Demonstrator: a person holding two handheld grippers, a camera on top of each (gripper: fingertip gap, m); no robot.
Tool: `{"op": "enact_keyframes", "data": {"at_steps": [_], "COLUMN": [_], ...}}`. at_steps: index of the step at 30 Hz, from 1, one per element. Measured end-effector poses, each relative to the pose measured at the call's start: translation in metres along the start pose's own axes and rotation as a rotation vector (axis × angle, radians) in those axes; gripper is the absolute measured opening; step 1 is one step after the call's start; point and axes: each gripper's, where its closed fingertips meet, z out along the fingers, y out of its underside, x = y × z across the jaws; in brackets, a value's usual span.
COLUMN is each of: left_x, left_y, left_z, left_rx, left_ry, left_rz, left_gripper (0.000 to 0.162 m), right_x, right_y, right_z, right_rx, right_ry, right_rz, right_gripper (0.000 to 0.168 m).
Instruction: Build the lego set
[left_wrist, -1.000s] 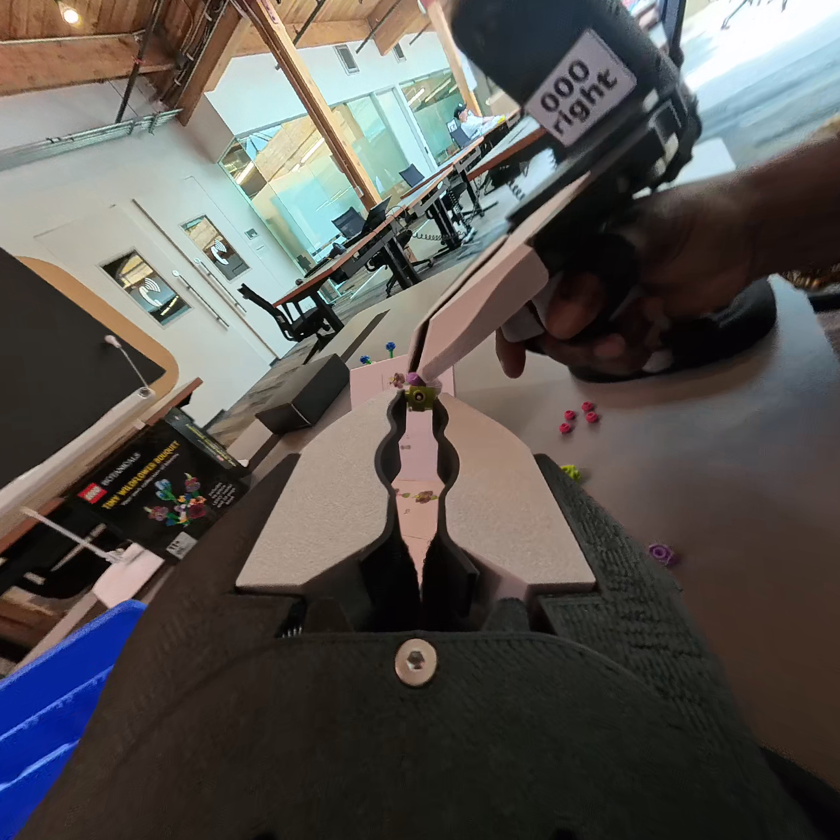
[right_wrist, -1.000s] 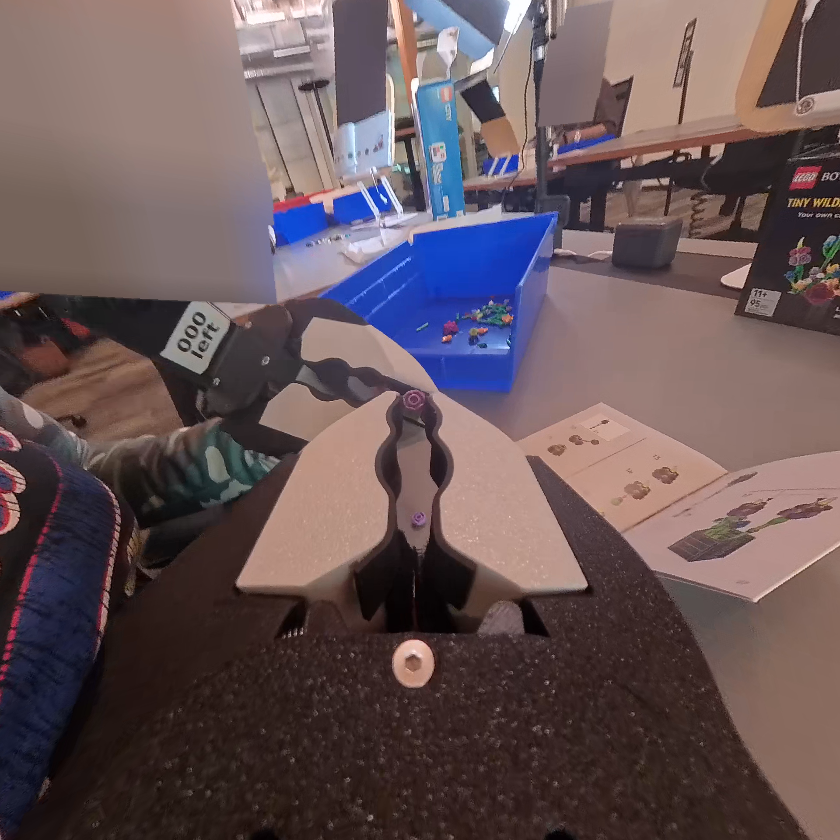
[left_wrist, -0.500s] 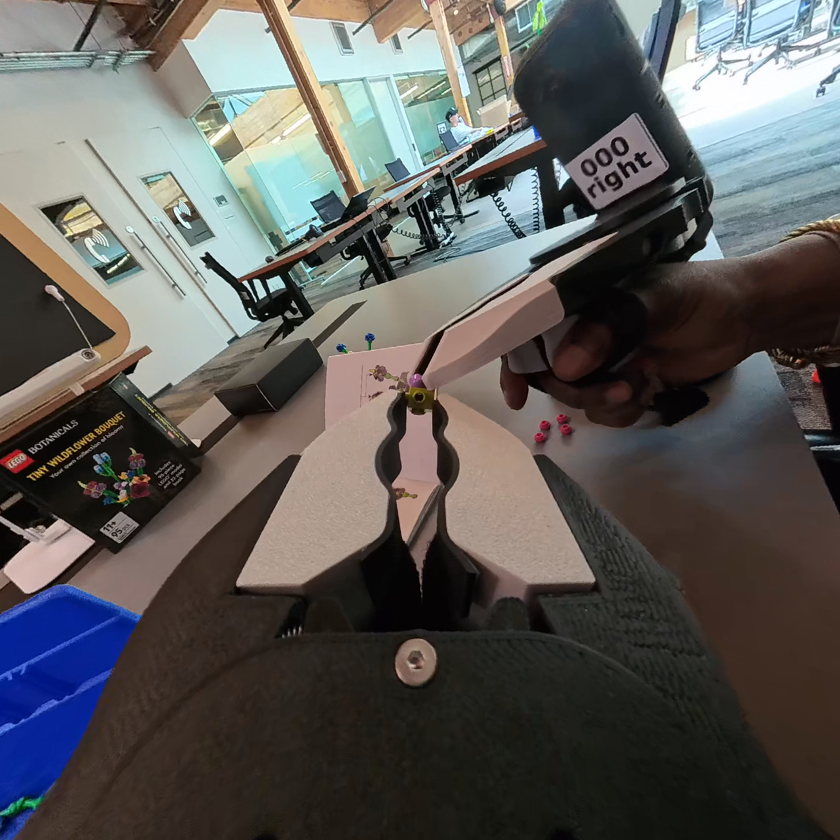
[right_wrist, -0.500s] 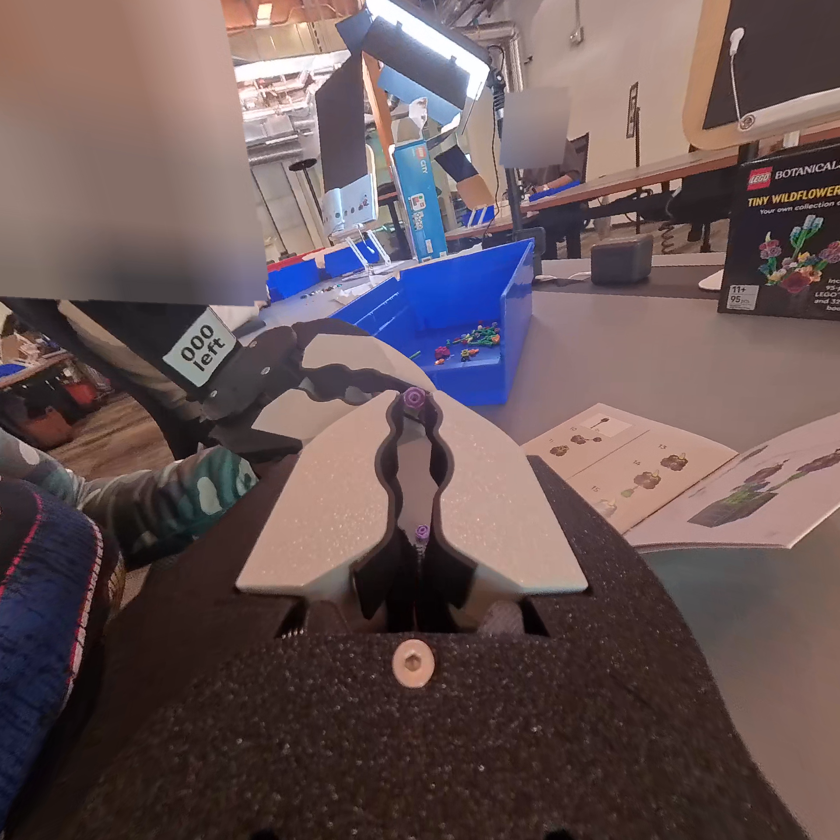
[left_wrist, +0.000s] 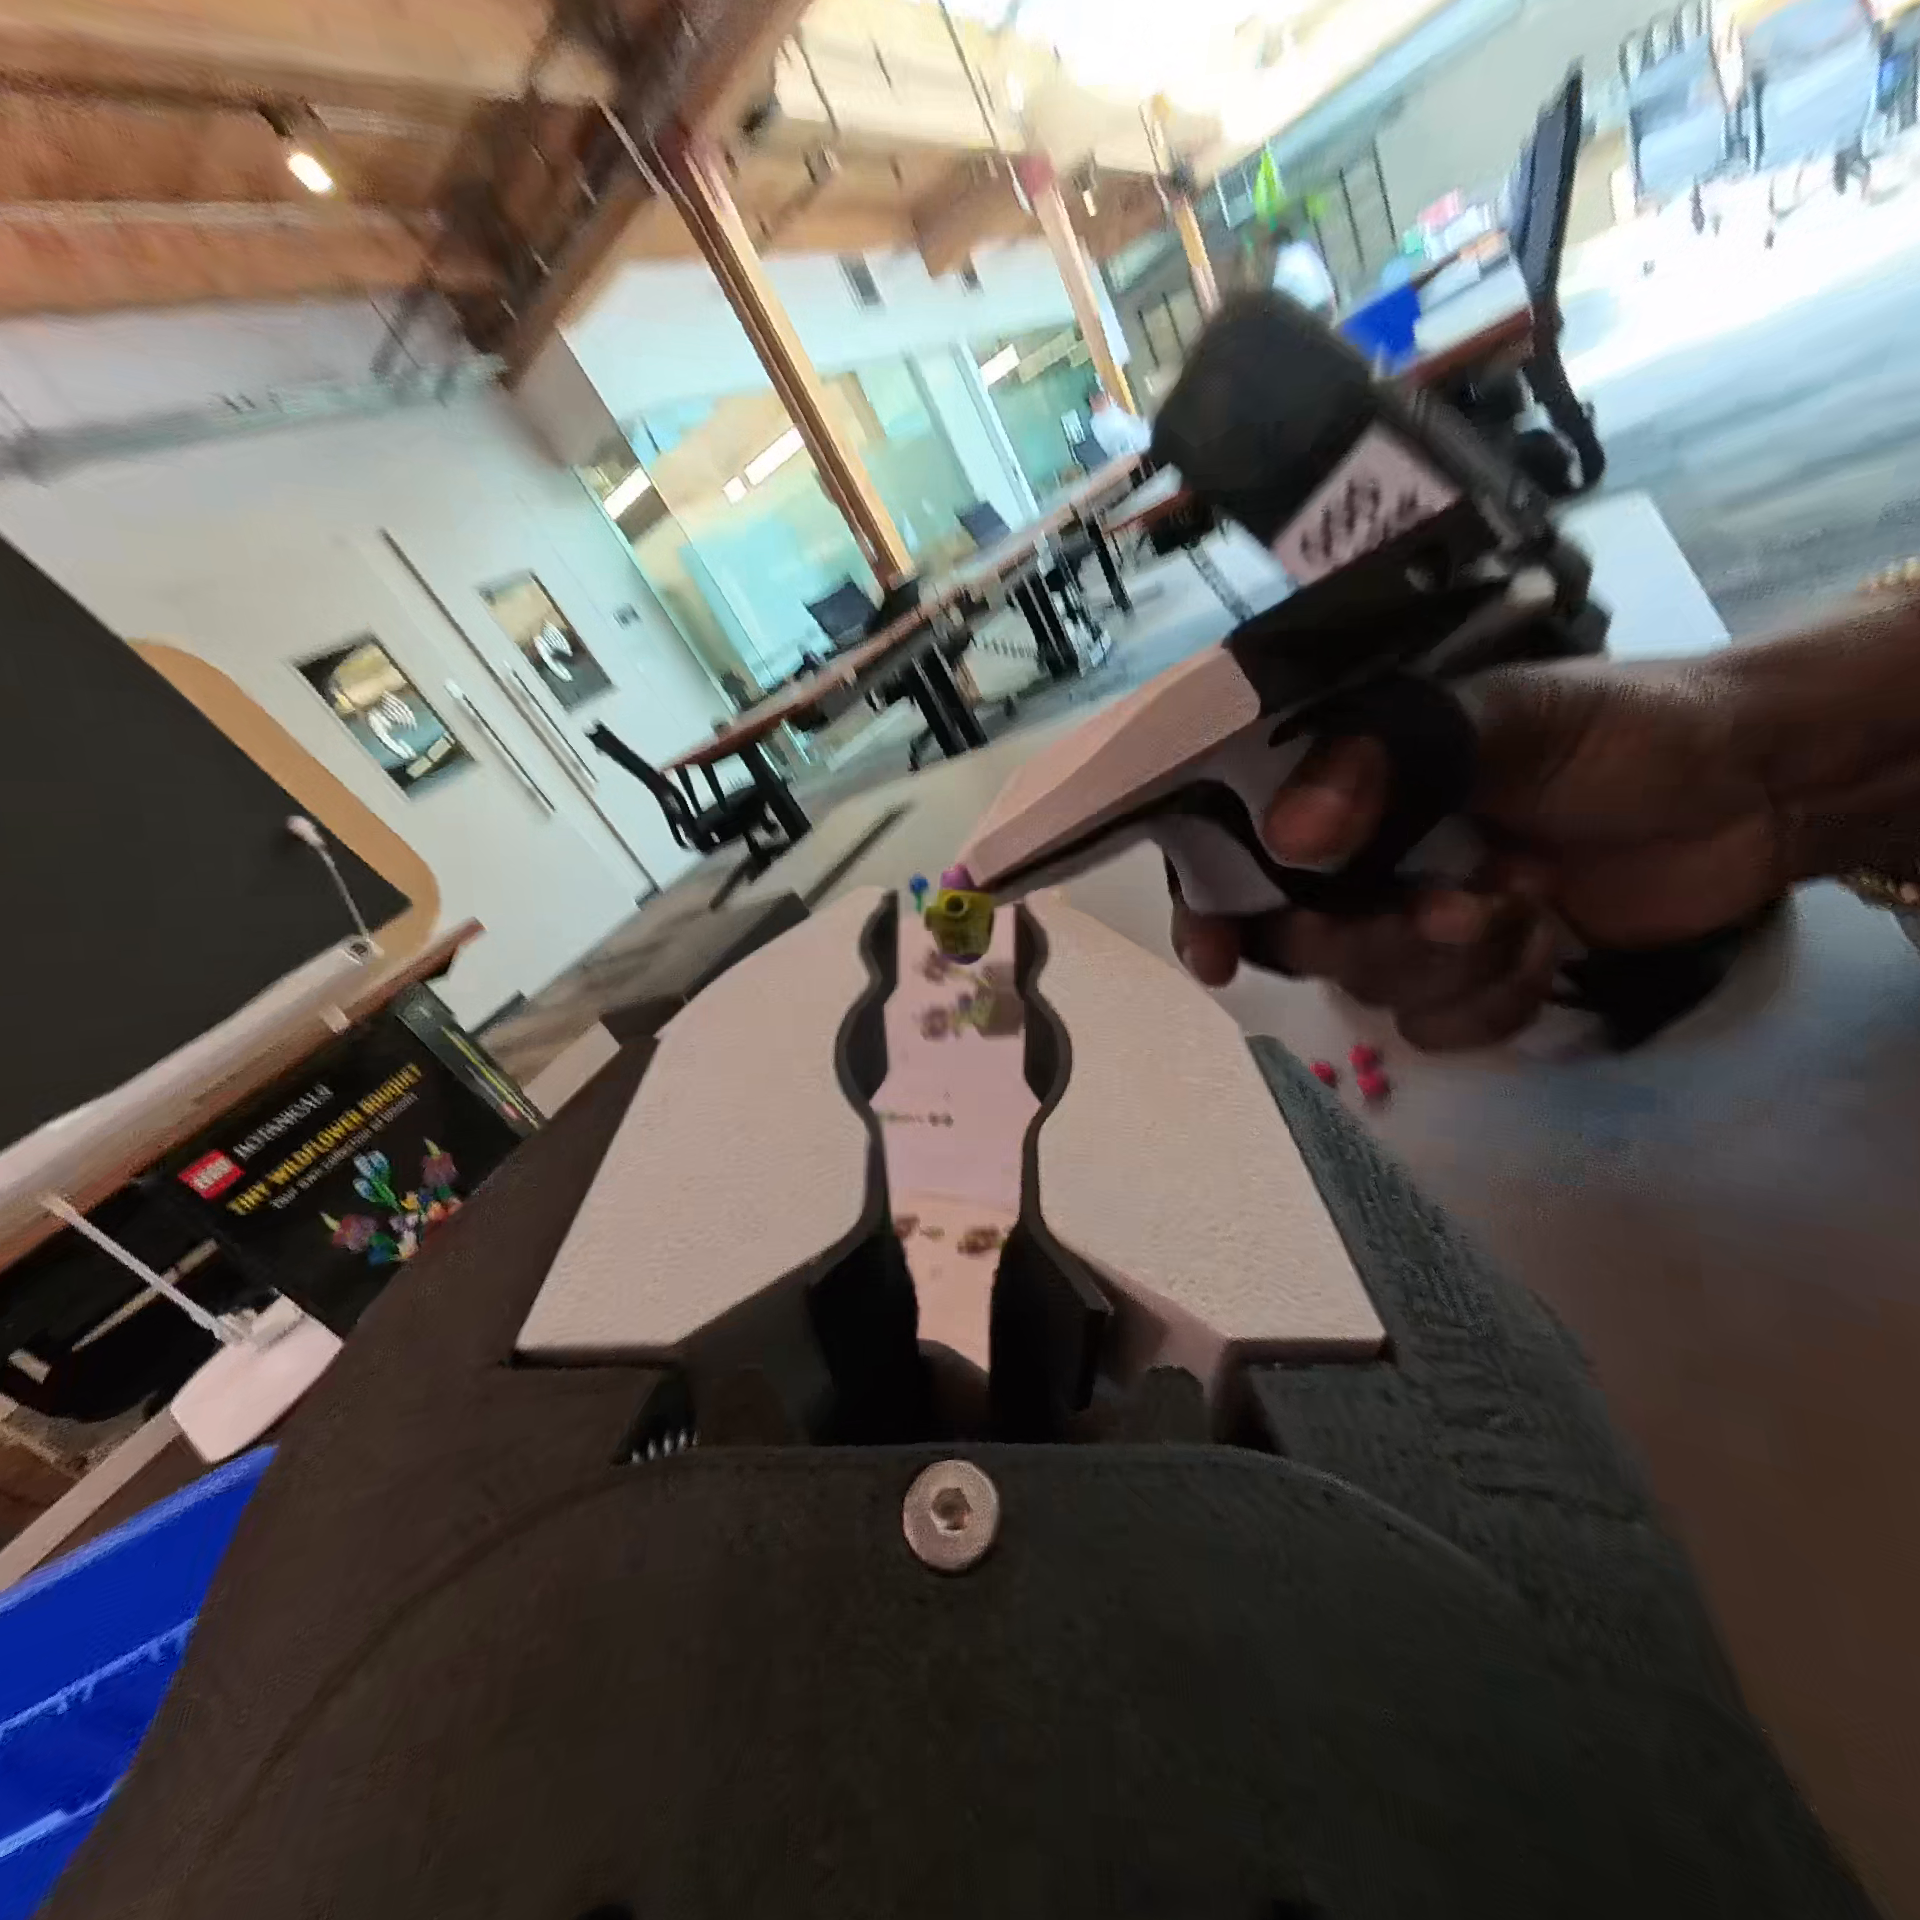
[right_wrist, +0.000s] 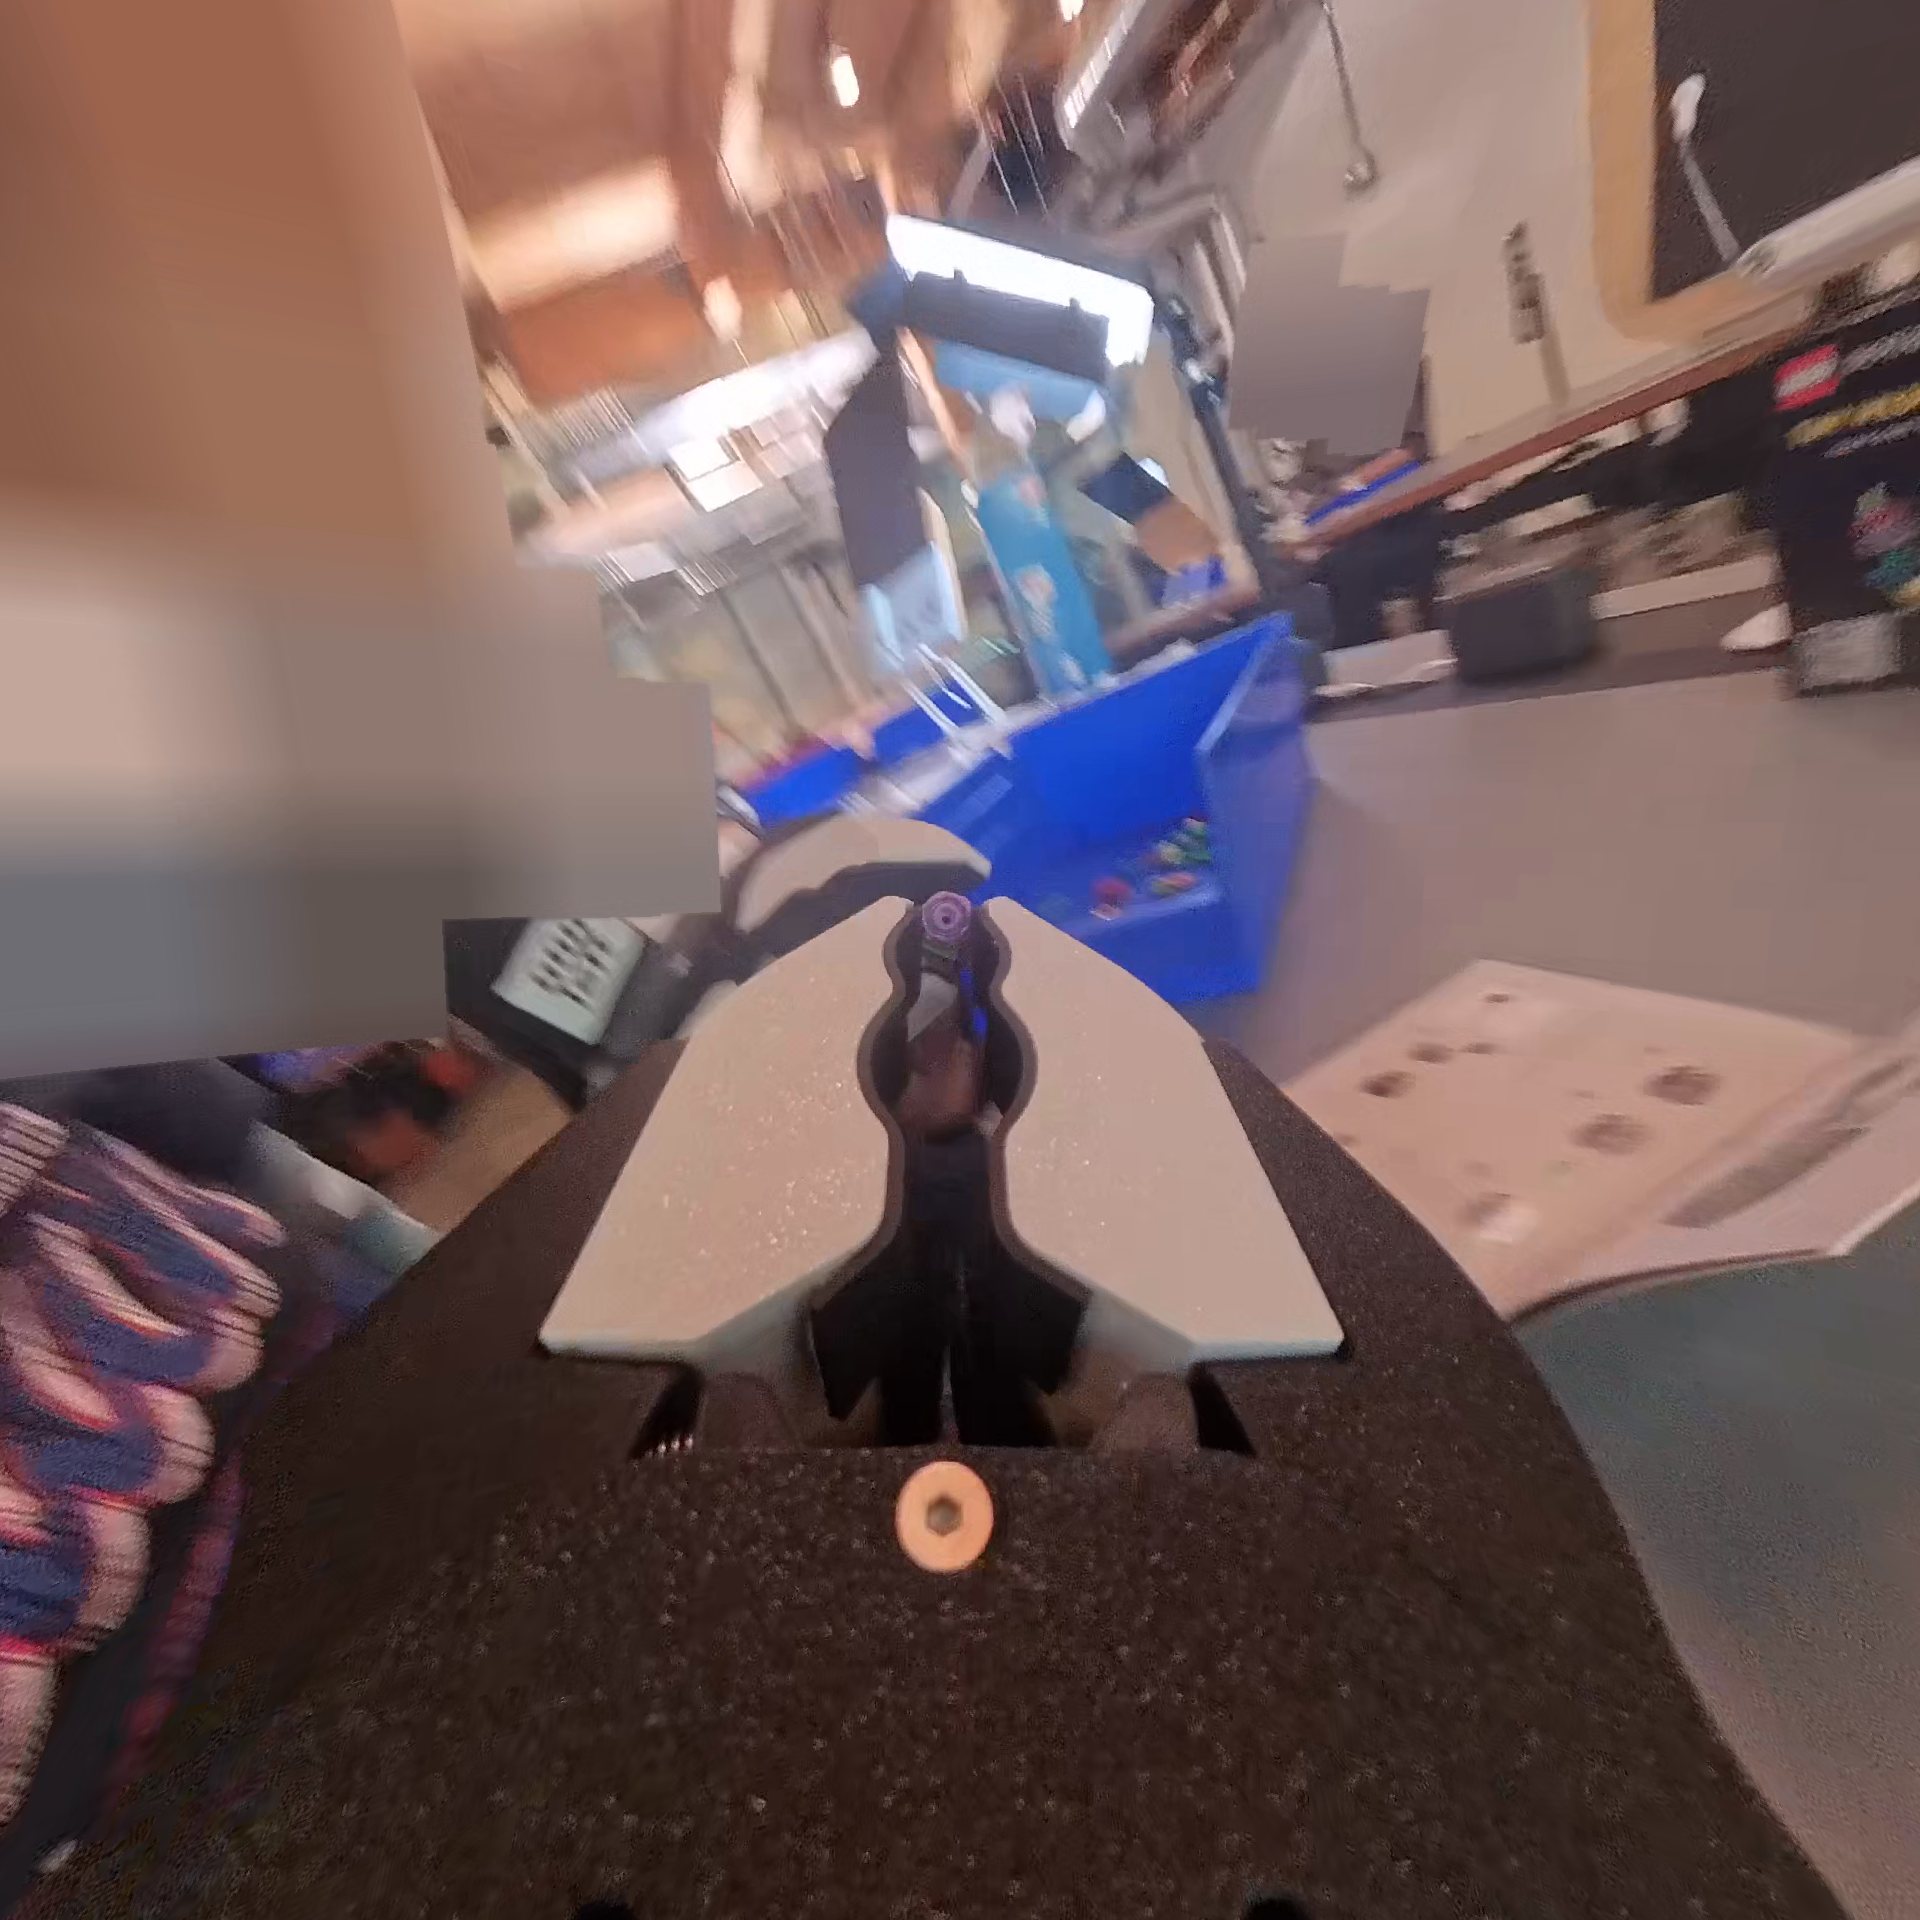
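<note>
the left claw (left_wrist: 951, 914) is open, with a clear gap between its two grey fingers (left_wrist: 748, 1132), and it holds nothing. just in front of its tips hangs a small yellow-green piece (left_wrist: 958, 923) with a purple piece (left_wrist: 956, 879) on top. this small part touches neither left finger; it is at the tip of the right claw (left_wrist: 982, 883), which comes in from the right side, held by a hand (left_wrist: 1538, 842).

in the right wrist view the right claw (right_wrist: 948, 920) is nearly closed and pinches the purple piece (right_wrist: 948, 916) at its very tips. the yellow-green piece is hidden there. the left claw (right_wrist: 862, 873) shows just behind, blurred.

under the claws lies an open instruction booklet (right_wrist: 1558, 1101) on the grey table (right_wrist: 1558, 831). three small red pieces (left_wrist: 1356, 1070) lie on the table near the hand. a blue bin (right_wrist: 1143, 831) with many coloured pieces stands behind the booklet. a black box (left_wrist: 332, 1174) with flower pictures stands at the far edge of the table. both views are blurred.
</note>
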Motion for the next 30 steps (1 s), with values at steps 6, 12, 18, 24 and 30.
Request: {"op": "enact_keyframes", "data": {"at_steps": [6,12,18,24,30], "left_x": [-0.006,0.001,0.001,0.003,-0.02], "left_y": [-0.029,-0.026,-0.026,-0.024,-0.003], "left_z": [-0.016,-0.014,-0.014,-0.015,-0.015], "left_rx": [0.233,0.205,0.196,0.181,0.046], "left_ry": [-0.006,0.04,0.043,0.066,-0.057], "left_rz": [-0.07,-0.072,-0.068,-0.075,-0.03], "left_gripper": [0.03,0.022,0.014,0.012,0.012], "right_x": [-0.022,-0.027,-0.026,-0.026,-0.009], "right_y": [-0.011,-0.006,-0.002,0.0,0.034], "right_z": [-0.001,0.004,0.005,0.006,-0.003], "right_rx": [0.189,0.19,0.158,0.142,-0.26], "right_ry": [-0.325,-0.373,-0.359,-0.358,-0.105], "right_rz": [0.627,0.69,0.675,0.658,0.121], "right_gripper": [0.009,0.009,0.009,0.009,0.029]}}
